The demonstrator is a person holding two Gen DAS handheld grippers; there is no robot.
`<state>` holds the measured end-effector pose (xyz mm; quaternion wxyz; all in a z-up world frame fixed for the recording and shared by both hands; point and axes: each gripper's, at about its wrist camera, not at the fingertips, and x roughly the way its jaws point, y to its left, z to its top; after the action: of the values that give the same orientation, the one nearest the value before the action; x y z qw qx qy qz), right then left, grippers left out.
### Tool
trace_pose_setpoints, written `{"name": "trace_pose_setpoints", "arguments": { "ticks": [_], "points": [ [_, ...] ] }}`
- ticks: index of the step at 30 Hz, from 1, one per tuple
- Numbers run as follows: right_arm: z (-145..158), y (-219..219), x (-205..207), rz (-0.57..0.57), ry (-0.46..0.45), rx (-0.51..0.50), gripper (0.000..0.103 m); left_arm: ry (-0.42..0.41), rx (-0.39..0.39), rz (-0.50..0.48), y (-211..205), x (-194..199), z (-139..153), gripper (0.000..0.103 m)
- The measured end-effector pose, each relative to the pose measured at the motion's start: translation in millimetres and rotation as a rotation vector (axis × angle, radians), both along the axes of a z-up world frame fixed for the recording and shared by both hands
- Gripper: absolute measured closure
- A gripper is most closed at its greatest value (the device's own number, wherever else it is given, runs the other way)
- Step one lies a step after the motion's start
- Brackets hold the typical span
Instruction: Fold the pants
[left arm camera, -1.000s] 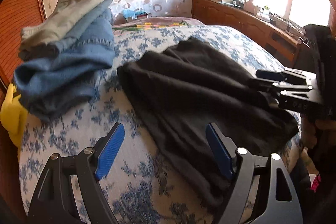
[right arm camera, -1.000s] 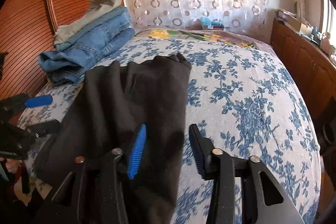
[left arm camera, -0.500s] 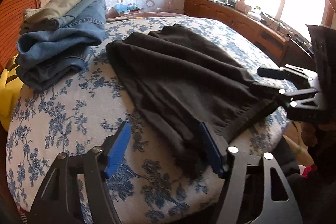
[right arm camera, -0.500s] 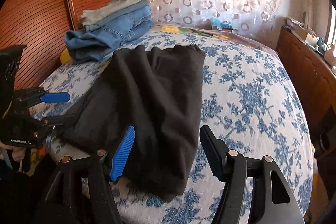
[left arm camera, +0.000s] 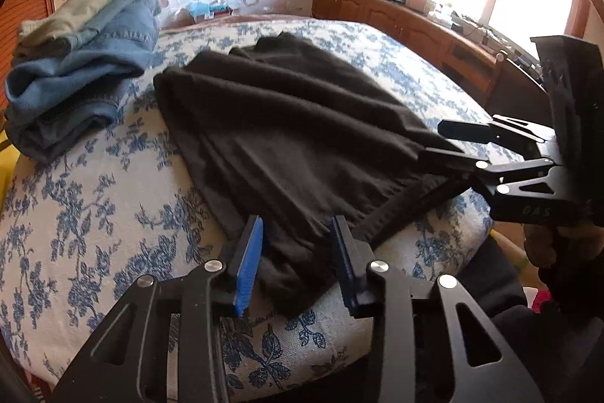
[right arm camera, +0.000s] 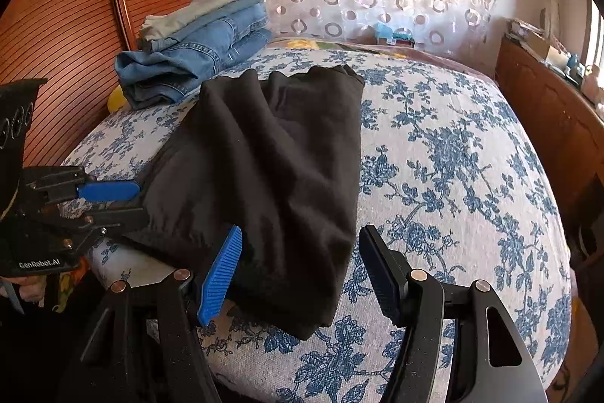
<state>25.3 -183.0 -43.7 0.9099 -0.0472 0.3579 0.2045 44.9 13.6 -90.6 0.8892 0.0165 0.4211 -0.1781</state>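
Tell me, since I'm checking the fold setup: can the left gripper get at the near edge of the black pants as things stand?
Probably yes: the left gripper is closing around the black pants, whose near edge already lies between its fingers, unobstructed.

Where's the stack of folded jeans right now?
The stack of folded jeans sits at the far left corner of the bed, against the wooden headboard, just beyond the black pants; upper left in both views.

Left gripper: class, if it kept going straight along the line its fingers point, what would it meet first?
Most likely the near edge of the black pants, already lying between the closing jaws of the left gripper; depth is uncertain.
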Motion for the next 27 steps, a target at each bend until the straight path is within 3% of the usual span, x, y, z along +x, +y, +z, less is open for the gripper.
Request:
{"name": "trace_pose_setpoints", "arguments": {
  "ticks": [4,6,8,10,16,27],
  "points": [
    [-2.8,-0.4,1.7,-0.003,0.011,0.002,0.036,0.0,0.001,0.007,-0.2,-1.0,-0.1,0.065],
    [-3.3,-0.5,2.3,-0.004,0.014,0.002,0.036,-0.008,0.003,-0.007,-2.1,-3.3,0.1,0.075],
    [-2.9,-1.5,2.9,-0.006,0.015,0.004,0.036,-0.013,0.0,-0.012,-2.9,-5.9,1.4,0.093],
    [-2.5,-2.9,3.4,-0.01,0.017,0.007,0.036,-0.02,-0.011,-0.009,-0.5,-7.8,4.4,0.096],
    [-2.3,-6.7,3.6,-0.026,0.021,0.012,0.036,-0.041,-0.023,-0.002,11.5,-18.2,20.1,0.098],
    [0.2,-10.3,-3.6,-0.025,0.023,0.023,0.036,-0.012,-0.021,0.049,28.8,-19.5,13.7,0.098]
  ]
}}
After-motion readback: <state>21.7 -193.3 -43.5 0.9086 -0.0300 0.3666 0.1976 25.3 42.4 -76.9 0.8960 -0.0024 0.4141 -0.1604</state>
